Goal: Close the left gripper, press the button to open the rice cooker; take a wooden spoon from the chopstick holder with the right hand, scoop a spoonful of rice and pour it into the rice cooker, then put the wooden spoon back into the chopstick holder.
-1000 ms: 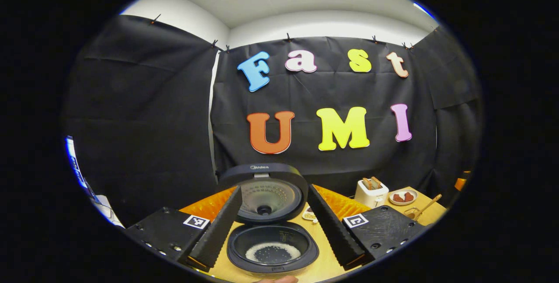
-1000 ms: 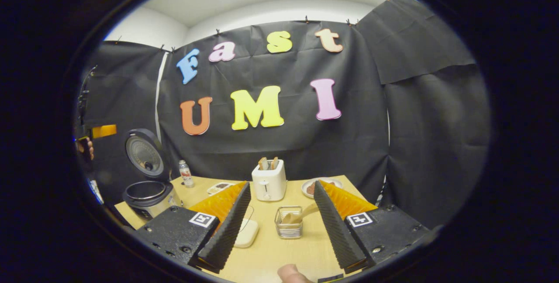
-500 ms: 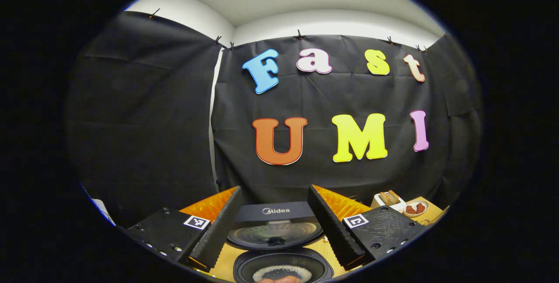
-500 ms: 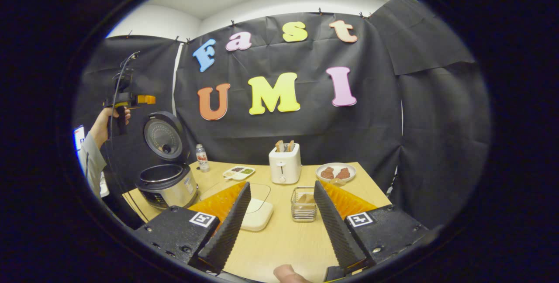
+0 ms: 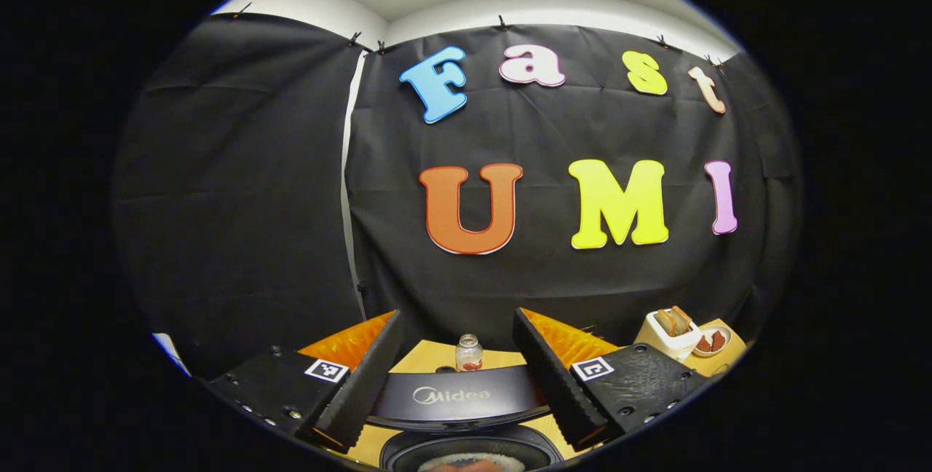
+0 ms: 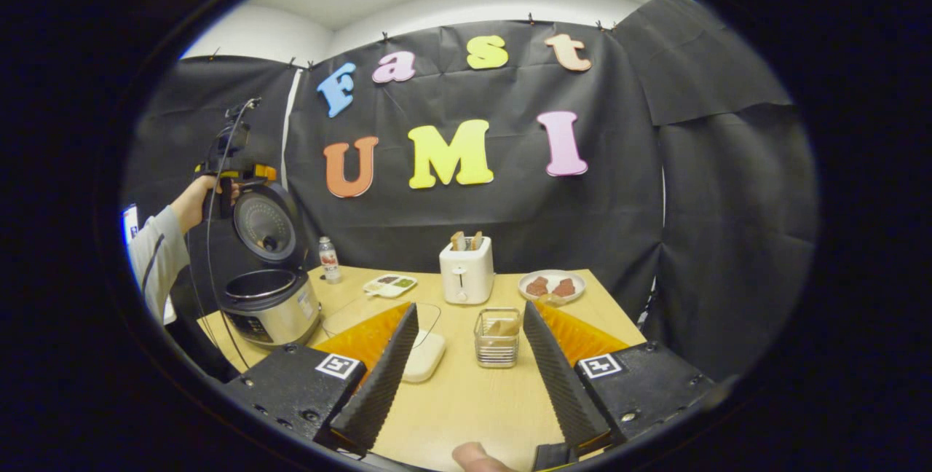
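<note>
In the right gripper view the rice cooker (image 6: 268,306) stands at the table's left end with its lid (image 6: 266,221) raised upright. A hand holds my left gripper (image 6: 234,166) by the lid's top edge. In the left gripper view that gripper (image 5: 457,314) is open, with the lid's rim (image 5: 455,395) low between its fingers and the pot with some rice (image 5: 472,459) under it. My right gripper (image 6: 469,307) is open and holds nothing. Just beyond its fingers is the wire chopstick holder (image 6: 497,339) with the wooden spoon (image 6: 502,326) in it.
A white box with a clear lid (image 6: 421,357) lies left of the holder. Behind stand a toaster (image 6: 466,275), a plate of food (image 6: 551,286), a small sectioned dish (image 6: 391,284) and a bottle (image 6: 329,259). The table (image 6: 466,406) ends near the black cloth wall.
My left gripper has risen from over the open pot to the level of the lid's top edge. My right gripper has backed away from the holder a little. Both stayed open.
</note>
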Demonstrator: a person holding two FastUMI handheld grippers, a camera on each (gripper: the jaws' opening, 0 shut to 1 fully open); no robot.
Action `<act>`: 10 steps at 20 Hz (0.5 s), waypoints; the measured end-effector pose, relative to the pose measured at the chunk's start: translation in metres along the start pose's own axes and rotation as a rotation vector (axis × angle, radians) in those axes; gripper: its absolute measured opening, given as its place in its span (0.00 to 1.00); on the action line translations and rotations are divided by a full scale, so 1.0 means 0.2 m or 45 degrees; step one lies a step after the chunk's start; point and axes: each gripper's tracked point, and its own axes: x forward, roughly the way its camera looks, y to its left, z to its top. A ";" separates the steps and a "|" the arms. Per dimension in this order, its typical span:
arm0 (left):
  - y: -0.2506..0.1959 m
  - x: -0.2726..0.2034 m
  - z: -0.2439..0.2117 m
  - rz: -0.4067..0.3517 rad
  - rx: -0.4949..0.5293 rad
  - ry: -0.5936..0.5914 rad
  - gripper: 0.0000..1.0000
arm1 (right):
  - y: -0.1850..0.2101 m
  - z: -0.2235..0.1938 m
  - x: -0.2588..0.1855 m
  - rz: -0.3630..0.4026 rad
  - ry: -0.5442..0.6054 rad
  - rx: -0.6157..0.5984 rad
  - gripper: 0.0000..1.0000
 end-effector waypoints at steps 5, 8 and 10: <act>0.02 -0.03 -0.01 0.038 -0.017 0.031 1.00 | 0.00 0.01 -0.03 -0.003 -0.007 0.008 0.92; 0.01 -0.10 -0.05 0.057 -0.024 0.080 0.99 | -0.01 0.03 -0.06 0.006 -0.023 0.001 0.94; 0.00 -0.16 -0.08 0.056 -0.025 0.085 1.00 | -0.02 0.03 -0.09 0.001 -0.032 0.001 0.92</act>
